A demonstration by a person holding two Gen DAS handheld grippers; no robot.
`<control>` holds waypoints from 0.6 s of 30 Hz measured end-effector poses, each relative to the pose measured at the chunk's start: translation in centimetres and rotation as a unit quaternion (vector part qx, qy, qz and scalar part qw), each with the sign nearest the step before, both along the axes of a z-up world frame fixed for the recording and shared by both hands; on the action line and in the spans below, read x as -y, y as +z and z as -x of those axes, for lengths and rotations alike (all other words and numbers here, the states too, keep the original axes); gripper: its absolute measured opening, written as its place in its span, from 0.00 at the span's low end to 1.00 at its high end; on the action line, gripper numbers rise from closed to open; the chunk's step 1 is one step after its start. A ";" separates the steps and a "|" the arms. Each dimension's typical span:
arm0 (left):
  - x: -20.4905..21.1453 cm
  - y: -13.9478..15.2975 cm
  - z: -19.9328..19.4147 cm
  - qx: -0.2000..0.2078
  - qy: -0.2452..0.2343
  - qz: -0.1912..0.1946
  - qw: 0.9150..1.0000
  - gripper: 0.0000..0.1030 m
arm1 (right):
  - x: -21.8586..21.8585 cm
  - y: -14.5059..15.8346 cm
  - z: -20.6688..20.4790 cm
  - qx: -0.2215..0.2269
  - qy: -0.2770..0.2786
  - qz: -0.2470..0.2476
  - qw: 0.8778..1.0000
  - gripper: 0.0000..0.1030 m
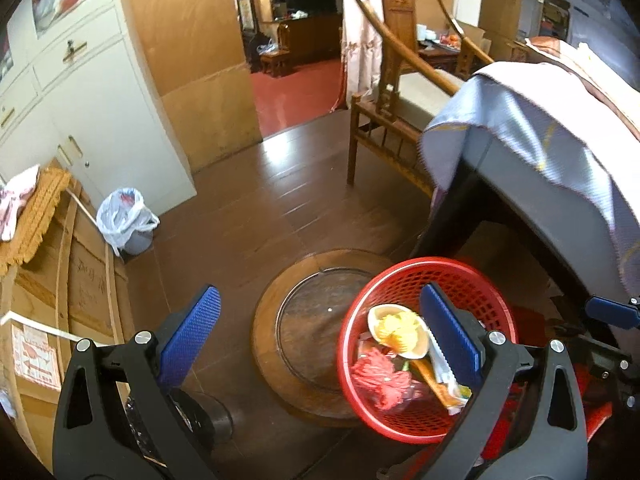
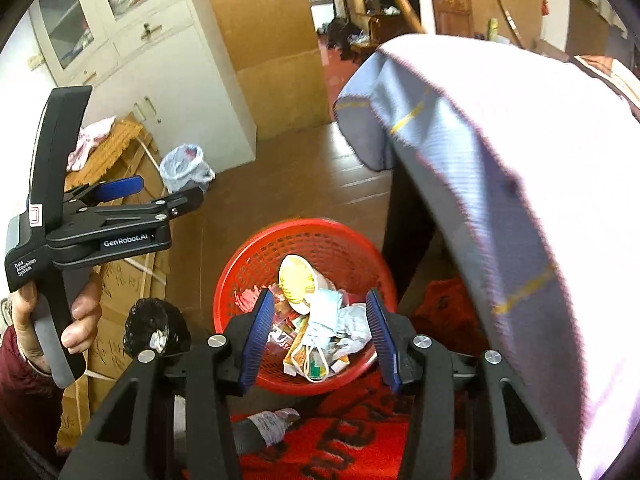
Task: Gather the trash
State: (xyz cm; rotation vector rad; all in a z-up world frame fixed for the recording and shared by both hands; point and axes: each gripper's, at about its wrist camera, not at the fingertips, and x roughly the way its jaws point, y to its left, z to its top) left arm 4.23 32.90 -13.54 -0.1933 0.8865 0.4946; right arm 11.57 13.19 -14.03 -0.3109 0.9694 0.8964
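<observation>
Right gripper [image 2: 320,334]: nearest item, jaws parted with nothing between the pads, poised above the basket's near rim at 6 o'clock in the right wrist view.

Left gripper [image 1: 320,334]: jaws spread wide and empty; its right-hand pad hangs over the basket at 5 o'clock in the left wrist view. A hand [image 2: 78,312] holds it at 9 o'clock in the right wrist view.

Red basket [image 2: 240,276]: mesh, on the floor beside the draped table [image 2: 500,184]. Contents: paper bowl [image 2: 298,280] on its side, face mask [image 2: 326,312], wrappers, red shreds [image 1: 380,376].

Crumpled wrapper [image 2: 272,420]: loose on the red mat [image 2: 352,432] at 6 o'clock, just outside the basket; probably the next piece. Advice: lower the right gripper straight over it, close on the bulk rather than an edge, lift clear of the rim before releasing.

Round wooden board [image 1: 304,320]: 6 o'clock, touching the basket.

Lined bin [image 1: 124,220]: 9 o'clock, by the white cabinet [image 1: 100,92], well apart.

Wooden chair [image 1: 400,92]: 1 o'clock, farthest.
</observation>
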 end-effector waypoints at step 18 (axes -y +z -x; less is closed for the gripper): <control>13.6 11.5 4.1 0.056 -0.012 -0.148 0.987 0.93 | 11.8 8.2 3.3 0.068 -0.015 -0.150 0.986 0.55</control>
